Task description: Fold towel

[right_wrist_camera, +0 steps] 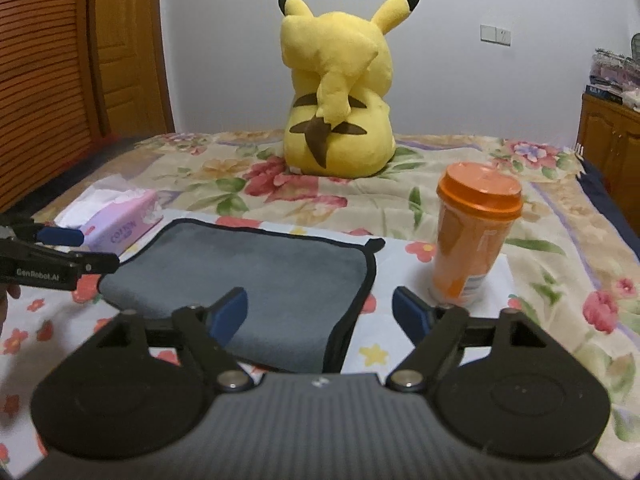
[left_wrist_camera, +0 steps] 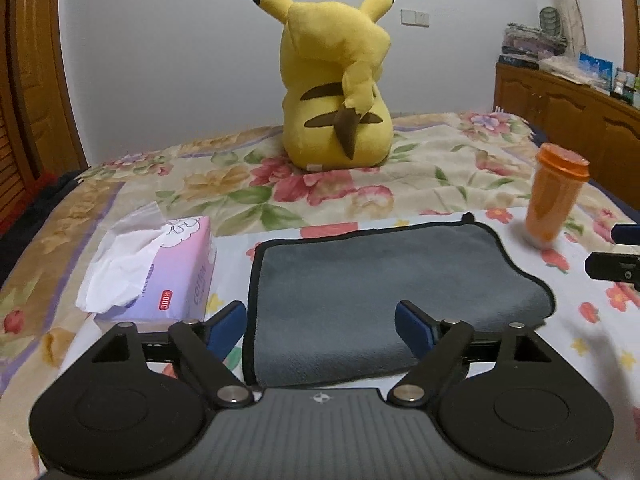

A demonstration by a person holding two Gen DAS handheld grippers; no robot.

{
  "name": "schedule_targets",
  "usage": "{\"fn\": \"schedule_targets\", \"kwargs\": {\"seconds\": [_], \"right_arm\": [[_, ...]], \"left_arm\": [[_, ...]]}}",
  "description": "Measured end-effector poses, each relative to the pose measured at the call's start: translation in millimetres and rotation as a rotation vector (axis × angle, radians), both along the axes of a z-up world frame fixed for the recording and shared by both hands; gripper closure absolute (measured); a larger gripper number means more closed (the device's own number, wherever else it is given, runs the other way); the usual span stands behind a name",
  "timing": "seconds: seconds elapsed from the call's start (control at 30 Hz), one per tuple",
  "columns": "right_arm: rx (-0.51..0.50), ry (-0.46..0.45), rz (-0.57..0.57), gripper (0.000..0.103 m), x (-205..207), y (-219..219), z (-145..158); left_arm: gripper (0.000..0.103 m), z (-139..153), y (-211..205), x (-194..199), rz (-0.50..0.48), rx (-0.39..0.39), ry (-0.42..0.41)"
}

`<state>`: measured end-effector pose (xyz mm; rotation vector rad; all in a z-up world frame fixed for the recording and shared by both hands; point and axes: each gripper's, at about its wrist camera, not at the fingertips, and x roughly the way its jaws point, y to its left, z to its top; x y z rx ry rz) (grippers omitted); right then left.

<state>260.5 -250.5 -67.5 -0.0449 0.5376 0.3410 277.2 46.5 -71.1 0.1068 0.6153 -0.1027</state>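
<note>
A grey towel (left_wrist_camera: pixel 360 280) with black trim lies folded on the flowered bedspread; it also shows in the right wrist view (right_wrist_camera: pixel 260 268). My left gripper (left_wrist_camera: pixel 320 322) is open and empty, its blue fingertips astride the towel's near left part, just above it. My right gripper (right_wrist_camera: pixel 320 312) is open and empty over the towel's near right edge. The left gripper's fingers (right_wrist_camera: pixel 60 236) show at the left of the right wrist view. The right gripper's fingers (left_wrist_camera: pixel 616 266) show at the right edge of the left wrist view.
A pink tissue box (left_wrist_camera: pixel 160 276) lies left of the towel. An orange lidded cup (right_wrist_camera: pixel 472 236) stands to its right. A yellow Pikachu plush (left_wrist_camera: pixel 336 80) sits behind on the bed. A wooden cabinet (left_wrist_camera: pixel 568 116) stands at far right, wooden doors at left.
</note>
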Motion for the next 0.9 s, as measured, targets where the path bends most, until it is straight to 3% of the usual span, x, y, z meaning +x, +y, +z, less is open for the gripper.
{"fn": "schedule_targets", "kwargs": {"seconds": [0.07, 0.2, 0.3, 0.53, 0.9], "right_arm": [[0.001, -0.005, -0.003, 0.012, -7, -1, 4], [0.009, -0.011, -0.013, 0.010, -16, -2, 12], [0.012, -0.026, -0.019, 0.000, -24, -3, 19], [0.001, -0.047, -0.026, 0.000, -40, -4, 34], [0.017, -0.089, -0.030, 0.000, -70, -8, 67]], "left_arm": [[0.014, 5, -2, -7, -0.006, -0.006, -0.004], [0.010, 15, -4, -20, -0.014, -0.016, -0.019], [0.009, 23, -7, -31, -0.022, -0.016, -0.029], [0.000, 44, -9, -53, -0.024, -0.015, -0.064], [0.000, 77, -19, -92, -0.038, 0.010, -0.077]]}}
